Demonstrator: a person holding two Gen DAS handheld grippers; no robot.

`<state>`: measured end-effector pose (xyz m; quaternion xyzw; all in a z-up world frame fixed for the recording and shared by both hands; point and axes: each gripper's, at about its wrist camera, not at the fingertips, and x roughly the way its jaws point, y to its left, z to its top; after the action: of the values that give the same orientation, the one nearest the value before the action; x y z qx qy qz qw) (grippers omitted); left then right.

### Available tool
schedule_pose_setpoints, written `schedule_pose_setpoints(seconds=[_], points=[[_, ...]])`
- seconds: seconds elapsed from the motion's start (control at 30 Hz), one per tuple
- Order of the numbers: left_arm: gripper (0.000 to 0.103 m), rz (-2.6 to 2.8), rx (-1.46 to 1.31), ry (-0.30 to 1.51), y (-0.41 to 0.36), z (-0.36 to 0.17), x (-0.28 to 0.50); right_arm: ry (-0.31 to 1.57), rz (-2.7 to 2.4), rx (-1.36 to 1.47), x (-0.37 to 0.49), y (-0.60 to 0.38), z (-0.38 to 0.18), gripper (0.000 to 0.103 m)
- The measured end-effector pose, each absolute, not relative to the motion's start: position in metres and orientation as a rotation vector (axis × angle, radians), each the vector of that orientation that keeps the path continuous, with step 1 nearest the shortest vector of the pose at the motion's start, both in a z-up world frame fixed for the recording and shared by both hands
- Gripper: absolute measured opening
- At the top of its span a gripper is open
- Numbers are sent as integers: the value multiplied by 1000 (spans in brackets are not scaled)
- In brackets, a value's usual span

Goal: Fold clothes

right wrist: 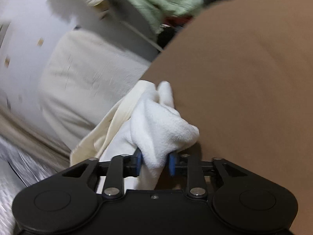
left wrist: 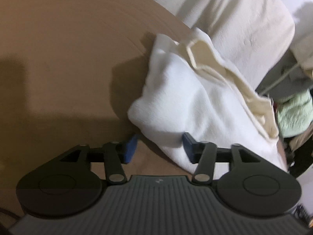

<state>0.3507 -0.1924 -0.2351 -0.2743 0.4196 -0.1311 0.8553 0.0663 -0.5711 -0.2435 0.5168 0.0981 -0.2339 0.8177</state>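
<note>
**White garment bunched at the desk edge, right jaws pinching it**

On my right wrist view, the right gripper (right wrist: 154, 162) has its jaws closed on a thick fold of the white fleece garment (right wrist: 160, 129); both blue pads (right wrist: 172, 163) press into the cloth, which bulges out above them and hangs down between the linkages. The garment sits at the edge of the brown desk (right wrist: 244, 88), with its cream lining (right wrist: 119, 115) spilling off toward the left of that view.

On my left wrist view, the left gripper (left wrist: 159, 148) has its jaws about half open. The white fleece garment (left wrist: 185, 101) lies crumpled on the brown desk (left wrist: 68, 58) ahead and to the right, its cream lining (left wrist: 207, 58) showing along the upper edge. A lower corner of the cloth reaches down between the pads (left wrist: 130, 146); the right-hand pad touches or lies under the fabric, while the left-hand pad stands clear of it, so I see no grip here.

Beyond the desk I can make out a large cream cushion (left wrist: 234, 15) and a pale green cloth (left wrist: 295, 113), both blurred.
</note>
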Motion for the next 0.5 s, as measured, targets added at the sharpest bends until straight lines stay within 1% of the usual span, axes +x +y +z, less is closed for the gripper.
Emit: schedule_pose_setpoints(seconds=[0.03, 0.07, 0.13, 0.2, 0.23, 0.27, 0.3, 0.37, 0.4, 0.43, 0.5], points=[[56, -287, -596, 899, -191, -237, 356, 201, -488, 1146, 63, -571, -248, 57], [58, -302, -616, 921, -189, -240, 362, 189, -476, 1182, 60, -571, -251, 60], [75, -364, -635, 964, -196, -244, 387, 143, -429, 1279, 62, -573, -262, 69], [76, -391, -657, 998, -200, -246, 405, 150, -389, 1351, 79, -587, -267, 70], [66, -396, -663, 1015, -204, -246, 413, 173, -397, 1371, 90, -594, -267, 72], [49, -401, -634, 1026, -209, -243, 419, 204, -410, 1384, 101, -600, -268, 72], [23, -406, -578, 1033, -215, -237, 422, 226, -424, 1376, 111, -603, -266, 72], [23, -403, -480, 1016, -224, -222, 421, 260, -454, 1316, 125, -604, -259, 39], [22, -407, -456, 994, -225, -213, 418, 287, -468, 1243, 129, -602, -250, 30], [22, -412, -449, 971, -222, -205, 414, 296, -470, 1176, 128, -598, -240, 25], [21, -427, -453, 931, -213, -189, 405, 274, -439, 1081, 116, -586, -221, 22]])
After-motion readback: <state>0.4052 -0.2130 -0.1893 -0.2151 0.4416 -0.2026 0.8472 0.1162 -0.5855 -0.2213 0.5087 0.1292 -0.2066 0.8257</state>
